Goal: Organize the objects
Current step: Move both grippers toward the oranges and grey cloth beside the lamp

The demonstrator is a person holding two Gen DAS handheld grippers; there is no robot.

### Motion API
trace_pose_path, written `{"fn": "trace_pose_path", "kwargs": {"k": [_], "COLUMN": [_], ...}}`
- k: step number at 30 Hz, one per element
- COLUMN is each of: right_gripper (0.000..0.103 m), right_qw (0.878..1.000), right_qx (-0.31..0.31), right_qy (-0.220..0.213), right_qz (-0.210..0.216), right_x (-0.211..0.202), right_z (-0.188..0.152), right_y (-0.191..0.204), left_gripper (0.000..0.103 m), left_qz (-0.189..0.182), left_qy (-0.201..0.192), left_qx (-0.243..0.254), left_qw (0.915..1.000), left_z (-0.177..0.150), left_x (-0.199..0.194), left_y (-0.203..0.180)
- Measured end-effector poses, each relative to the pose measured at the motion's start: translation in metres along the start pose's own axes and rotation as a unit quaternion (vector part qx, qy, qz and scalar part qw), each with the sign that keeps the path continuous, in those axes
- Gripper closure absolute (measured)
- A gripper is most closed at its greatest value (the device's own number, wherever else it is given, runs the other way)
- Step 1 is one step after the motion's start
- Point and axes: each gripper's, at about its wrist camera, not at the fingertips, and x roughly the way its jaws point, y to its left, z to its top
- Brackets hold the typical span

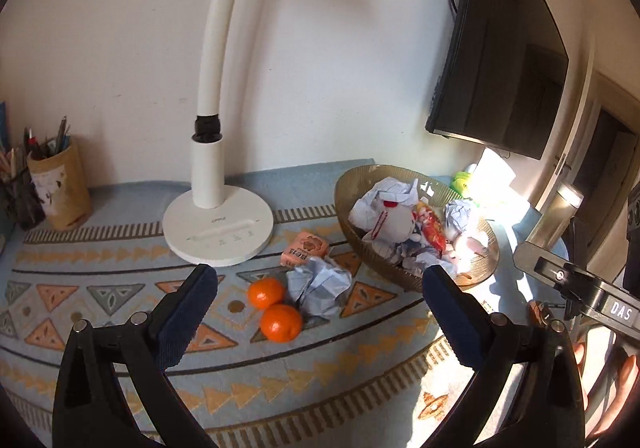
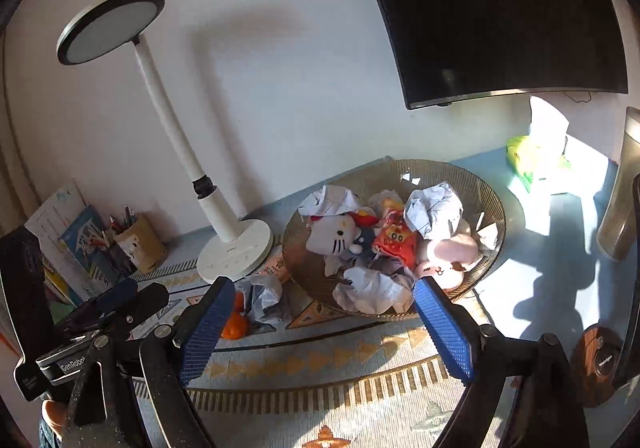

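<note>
Both hand-held grippers, left (image 1: 320, 284) and right (image 2: 324, 298), spread wide and empty above the patterned counter (image 1: 100, 288). Two oranges (image 1: 274, 308) touch, beside crumpled paper (image 1: 318, 286), just left of the filled amber bowl (image 2: 492, 208).

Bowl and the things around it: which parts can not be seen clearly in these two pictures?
- Bowl: right wrist view; its bottom is covered by crumpled paper and plush toys.
- Oranges: right wrist view; mostly hidden behind the right gripper finger.
- Pink packet: left wrist view; print too small to read.
- Tissue pack: left wrist view; washed out by sunlight.
- Lamp: left wrist view; head cut off by the top edge.
</note>
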Motion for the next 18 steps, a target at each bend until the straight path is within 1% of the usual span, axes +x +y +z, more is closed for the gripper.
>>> {"fn": "trace_pose_path", "kwargs": {"k": [1, 2, 3, 4, 5, 7, 8, 11, 12, 14, 16, 18], "right_gripper": [0.010, 0.010, 0.010, 0.010, 0.010, 0.010, 0.010, 0.010, 0.010, 0.010, 0.010, 0.010], "right_qw": [1.000, 1.000, 0.999, 0.998, 0.997, 0.996, 0.995, 0.994, 0.993, 0.993, 0.992, 0.990], "right_qx": [-0.012, -0.024, -0.036, -0.045, -0.050, -0.051, -0.048, -0.038, -0.032, -0.021, -0.011, -0.010], "right_qy": [0.007, 0.015, 0.027, 0.042, 0.055, 0.071, 0.078, 0.096, 0.105, 0.111, 0.114, 0.129], "right_qz": [0.005, 0.003, -0.005, -0.013, -0.017, -0.024, -0.027, -0.037, -0.042, -0.044, -0.047, -0.047], "right_x": [0.002, 0.006, 0.013, 0.021, 0.029, 0.042, 0.048, 0.063, 0.067, 0.071, 0.074, 0.080], "right_z": [-0.014, -0.026, -0.039, -0.050, -0.059, -0.074, -0.079, -0.091, -0.094, -0.093, -0.093, -0.094], "right_y": [0.008, 0.015, 0.022, 0.026, 0.029, 0.030, 0.029, 0.022, 0.019, 0.015, 0.012, 0.012], "left_gripper": [0.001, 0.001, 0.001, 0.001, 0.001, 0.001, 0.001, 0.001, 0.001, 0.001, 0.001, 0.001], "left_qz": [0.022, 0.053, 0.093, 0.121, 0.131, 0.141, 0.146, 0.141, 0.139, 0.141, 0.134, 0.127], "left_qy": [0.000, 0.003, 0.012, 0.022, 0.031, 0.041, 0.040, 0.037, 0.042, 0.070, 0.060, 0.060], "left_qx": [-0.009, -0.011, -0.005, 0.002, 0.004, 0.003, 0.004, -0.005, -0.013, -0.022, -0.027, -0.030], "left_qw": [0.9997, 0.9985, 0.9956, 0.9924, 0.9910, 0.9891, 0.9885, 0.9893, 0.9894, 0.9873, 0.9888, 0.9896], "left_z": [-0.011, -0.022, -0.031, -0.039, -0.047, -0.058, -0.063, -0.075, -0.079, -0.080, -0.080, -0.081], "left_x": [-0.005, -0.007, -0.006, -0.003, 0.000, 0.003, 0.002, 0.005, 0.009, 0.017, 0.015, 0.014], "left_y": [0.011, 0.021, 0.028, 0.036, 0.042, 0.052, 0.055, 0.062, 0.065, 0.069, 0.070, 0.071]}}
